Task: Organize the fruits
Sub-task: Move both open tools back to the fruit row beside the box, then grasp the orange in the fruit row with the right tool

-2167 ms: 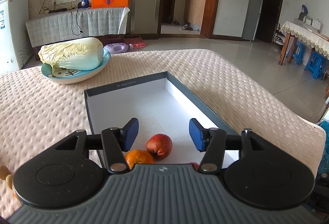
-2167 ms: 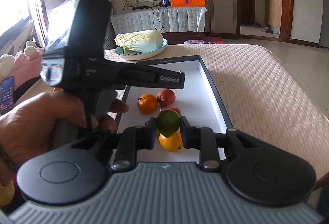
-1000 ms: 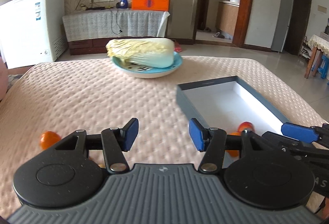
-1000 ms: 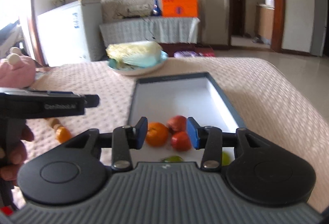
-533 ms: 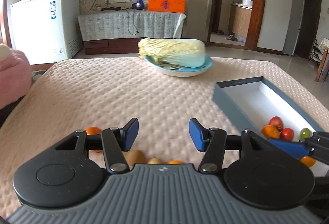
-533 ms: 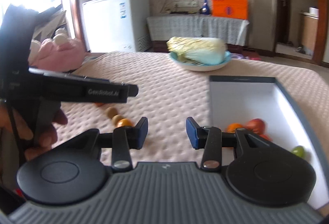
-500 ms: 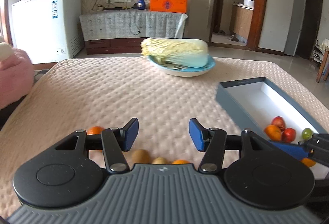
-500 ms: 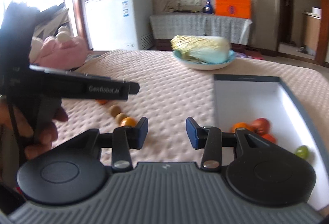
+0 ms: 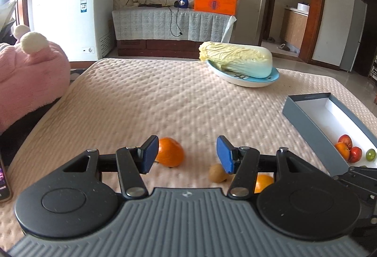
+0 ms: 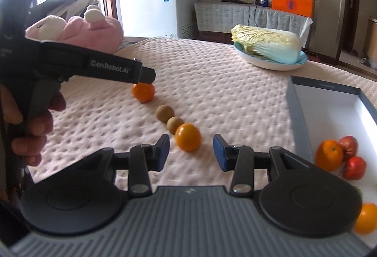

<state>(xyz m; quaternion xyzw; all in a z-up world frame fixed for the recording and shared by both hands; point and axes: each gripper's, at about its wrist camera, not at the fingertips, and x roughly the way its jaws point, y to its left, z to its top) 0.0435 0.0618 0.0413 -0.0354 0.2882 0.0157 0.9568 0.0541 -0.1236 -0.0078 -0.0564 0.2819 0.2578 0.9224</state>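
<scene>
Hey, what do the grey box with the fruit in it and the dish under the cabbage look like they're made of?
Grey box: probably rigid cardboard, matte grey outside, white inside, with thin straight walls and sharp corners. Dish: likely glazed ceramic, with a glossy pale blue rim, though plastic can't be ruled out.

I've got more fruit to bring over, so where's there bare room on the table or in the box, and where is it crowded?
The far half of the box is bare white floor; its near end is crowded with an orange and red fruits. The cloth lies bare between the loose fruit row and the cabbage plate, and between that row and the box wall.
</scene>
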